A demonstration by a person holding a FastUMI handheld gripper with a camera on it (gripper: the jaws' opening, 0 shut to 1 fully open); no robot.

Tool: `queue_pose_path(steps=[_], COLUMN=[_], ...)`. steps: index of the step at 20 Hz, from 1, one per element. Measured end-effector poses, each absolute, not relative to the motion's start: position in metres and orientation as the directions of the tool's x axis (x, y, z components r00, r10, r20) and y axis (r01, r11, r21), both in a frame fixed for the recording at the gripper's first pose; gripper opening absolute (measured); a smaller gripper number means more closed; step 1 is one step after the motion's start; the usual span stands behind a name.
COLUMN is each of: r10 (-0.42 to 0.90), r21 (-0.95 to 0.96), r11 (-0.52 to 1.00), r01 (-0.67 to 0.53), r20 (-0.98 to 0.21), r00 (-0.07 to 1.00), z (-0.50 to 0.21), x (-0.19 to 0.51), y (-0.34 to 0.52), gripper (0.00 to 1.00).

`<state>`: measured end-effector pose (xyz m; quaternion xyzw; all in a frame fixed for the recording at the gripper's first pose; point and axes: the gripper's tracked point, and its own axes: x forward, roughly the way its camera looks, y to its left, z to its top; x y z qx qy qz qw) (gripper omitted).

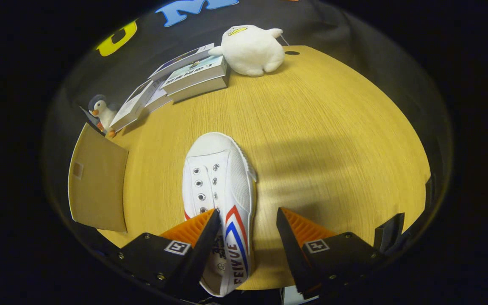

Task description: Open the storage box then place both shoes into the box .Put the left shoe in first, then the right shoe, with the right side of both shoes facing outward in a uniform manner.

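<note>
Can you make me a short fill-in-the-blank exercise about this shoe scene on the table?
1. The white shoe lies on the wooden table with its toe pointing ____ from the gripper.
2. The gripper's fingers are ____, with the shoe's rear part between them, nearer one finger.
3. The white plush toy sits beside a stack of ____.
4. The small toy at the far end of the books is a ____.

Missing words: away; open; books; penguin

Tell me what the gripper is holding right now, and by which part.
Nothing is held. The gripper is open; the white shoe lies on the table, its heel end between the fingers, with a gap to the right-hand one.
</note>
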<state>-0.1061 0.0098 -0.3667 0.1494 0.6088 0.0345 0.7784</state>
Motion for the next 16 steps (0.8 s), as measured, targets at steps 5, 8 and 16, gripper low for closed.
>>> queue_pose_path(steps=[5,8,16], r10=[0.203,0.187,0.281], r21=[0.226,0.219,0.334], r11=[0.971,0.971,0.924], r01=[0.077,0.098,0.189], r20=[-0.952,-0.947,-0.924], r00=[0.231,0.26,0.258], z=[-0.368,-0.37,-0.337], x=[-0.105,-0.102,-0.101], y=[0.008,0.005,0.019], gripper=[0.37,0.3,0.08])
